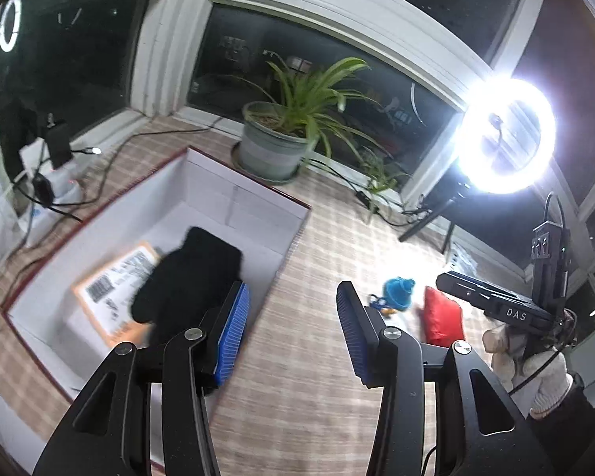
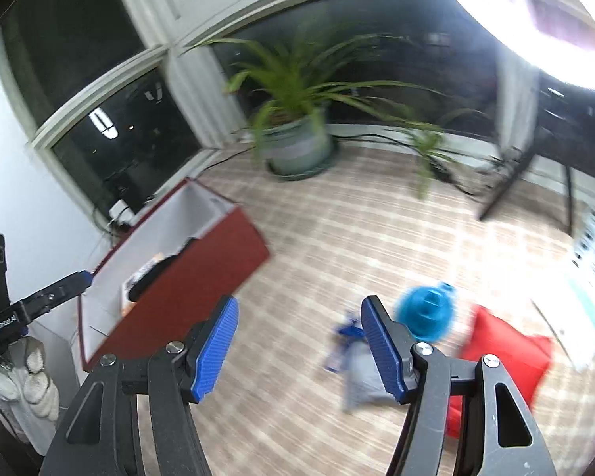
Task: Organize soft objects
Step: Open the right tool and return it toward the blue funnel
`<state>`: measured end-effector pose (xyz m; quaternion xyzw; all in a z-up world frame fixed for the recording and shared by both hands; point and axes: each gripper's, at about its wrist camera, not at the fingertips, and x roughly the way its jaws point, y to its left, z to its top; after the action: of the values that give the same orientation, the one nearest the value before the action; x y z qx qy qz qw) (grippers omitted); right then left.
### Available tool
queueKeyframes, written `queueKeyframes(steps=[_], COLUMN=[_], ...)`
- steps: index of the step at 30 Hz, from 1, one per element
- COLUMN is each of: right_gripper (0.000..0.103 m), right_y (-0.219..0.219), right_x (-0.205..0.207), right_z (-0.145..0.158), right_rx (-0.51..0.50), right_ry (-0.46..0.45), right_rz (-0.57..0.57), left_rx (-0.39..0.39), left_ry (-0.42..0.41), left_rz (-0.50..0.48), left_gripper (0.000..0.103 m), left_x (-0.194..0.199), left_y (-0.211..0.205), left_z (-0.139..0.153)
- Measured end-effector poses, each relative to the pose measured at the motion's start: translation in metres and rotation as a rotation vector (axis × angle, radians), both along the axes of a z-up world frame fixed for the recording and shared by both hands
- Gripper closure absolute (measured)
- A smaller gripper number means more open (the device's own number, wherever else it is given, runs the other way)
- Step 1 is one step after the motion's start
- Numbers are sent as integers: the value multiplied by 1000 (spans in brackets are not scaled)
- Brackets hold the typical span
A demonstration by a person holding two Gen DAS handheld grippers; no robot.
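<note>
Dark windows and a ring lamp (image 1: pixel 505 135) back a plaid mat (image 1: pixel 297 357) that carries everything. From the left wrist, the left claw (image 1: pixel 293 327) stands about half open with nothing between its pads, poised over the box's (image 1: pixel 258 198) right-hand wall. Inside the box a black soft thing (image 1: pixel 186 277) lies on an orange-labelled packet (image 1: pixel 111 289), just left of the claw. Off to the right, out on the mat, sit a blue toy (image 1: pixel 398 291) and a red cushion (image 1: pixel 442 317); beyond them a gloved hand (image 1: pixel 535 373) carries the other tool.

From the right wrist, blurred, the right claw (image 2: pixel 297 343) is likewise about half open and empty. Its right finger (image 2: pixel 380 349) overlaps a grey-and-blue cloth (image 2: pixel 357 373) on the mat, the toy (image 2: pixel 426 311) is just beyond that finger, and the cushion (image 2: pixel 503 357) lies further right. The box (image 2: pixel 186 289) stands well apart on the left.

Everything loose lies right of and ahead of this claw, so the right hand is the nearer one; the cloth's long axis runs roughly along the fingers.
</note>
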<state>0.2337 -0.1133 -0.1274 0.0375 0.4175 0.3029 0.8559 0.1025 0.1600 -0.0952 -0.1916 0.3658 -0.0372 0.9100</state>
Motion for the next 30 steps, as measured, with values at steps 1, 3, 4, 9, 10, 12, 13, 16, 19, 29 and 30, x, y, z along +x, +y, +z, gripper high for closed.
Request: queueKeyframes(steps=[1, 3, 4, 9, 10, 12, 13, 16, 19, 29, 30], right_gripper=[42, 42, 42, 42, 42, 43, 43, 43, 43, 43, 43], right_y=[-6, -25, -34, -47, -48, -46, -44, -40, -40, -60, -61], right_x=[1, 3, 4, 8, 9, 11, 13, 18, 28, 44, 45], right_z=[-1, -6, -9, -22, -25, -30, -34, -41, -48, -49, -49], right_rx=[-3, -10, -13, -84, -102, -127, -141, -178, -192, -179, -178], right_ry=[3, 14, 23, 25, 25, 25, 23, 16, 19, 14, 14], right_rz=[-9, -30, -38, -34, -26, -7, 8, 30, 39, 25, 25], left_rx=[-7, -15, -17, -26, -24, -14, -6, 10, 35, 211, 228], left_ry=[1, 2, 4, 31, 33, 38, 43, 72, 102, 145, 151], left_rz=[-9, -26, -39, -104, -120, -149, -170, -208, -254, -384, -393], left_gripper=[54, 52, 52, 52, 52, 52, 52, 52, 52, 52, 52], left_x=[0, 2, 4, 16, 19, 25, 30, 41, 56, 111, 115], left_y=[-7, -19, -27, -66, -75, -90, -99, -114, -132, -188, -191], left_z=[-1, -4, -7, -22, -25, -31, -37, -51, -67, -106, -111])
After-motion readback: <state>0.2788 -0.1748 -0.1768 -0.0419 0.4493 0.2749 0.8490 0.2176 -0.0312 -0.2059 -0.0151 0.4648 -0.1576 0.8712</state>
